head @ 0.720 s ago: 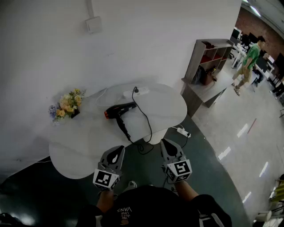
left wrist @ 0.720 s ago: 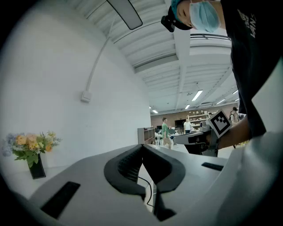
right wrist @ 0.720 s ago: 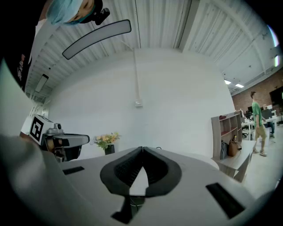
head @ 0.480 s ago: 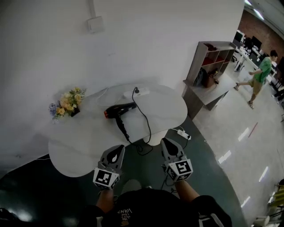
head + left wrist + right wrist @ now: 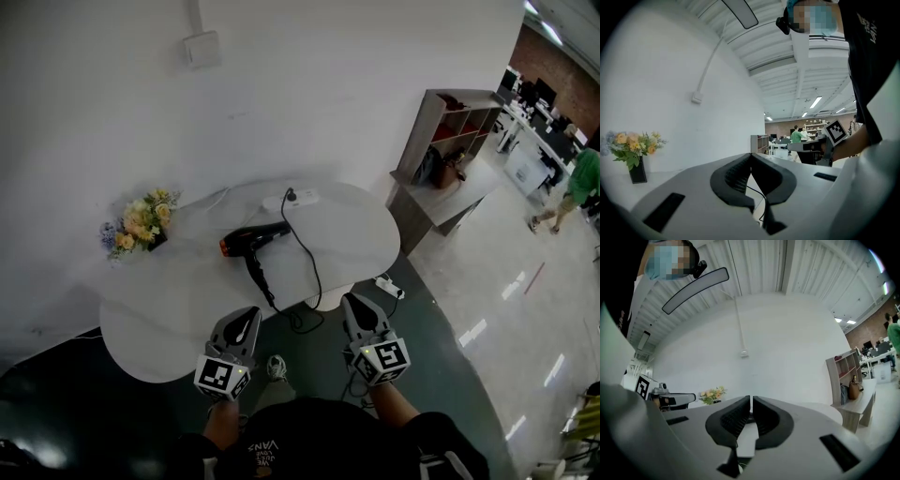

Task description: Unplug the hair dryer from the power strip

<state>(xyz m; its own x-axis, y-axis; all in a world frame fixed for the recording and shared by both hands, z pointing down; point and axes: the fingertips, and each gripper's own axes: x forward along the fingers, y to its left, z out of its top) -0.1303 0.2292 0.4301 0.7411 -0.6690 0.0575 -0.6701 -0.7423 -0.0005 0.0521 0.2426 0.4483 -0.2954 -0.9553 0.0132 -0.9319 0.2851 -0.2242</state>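
A black hair dryer (image 5: 255, 235) with an orange nozzle end lies on the white table (image 5: 169, 300) in the head view. Its black cord (image 5: 309, 253) runs up to a plug in the white power strip (image 5: 290, 198) at the table's far edge. The cord also loops down off the near edge. My left gripper (image 5: 246, 322) and right gripper (image 5: 355, 309) are held level in front of the table, short of its near edge, both shut and empty. In the left gripper view the left gripper (image 5: 750, 157) shows closed jaws; so does the right gripper (image 5: 751, 400) in its own view.
A bunch of flowers in a dark vase (image 5: 139, 223) stands at the table's left. A second white power strip (image 5: 386, 282) lies on the dark floor near the table. A wooden shelf unit (image 5: 448, 131) and bench stand to the right. A person in green (image 5: 579, 186) walks far right.
Both grippers have stayed put. The person in green at the far right has walked further right and nearer the frame's edge.
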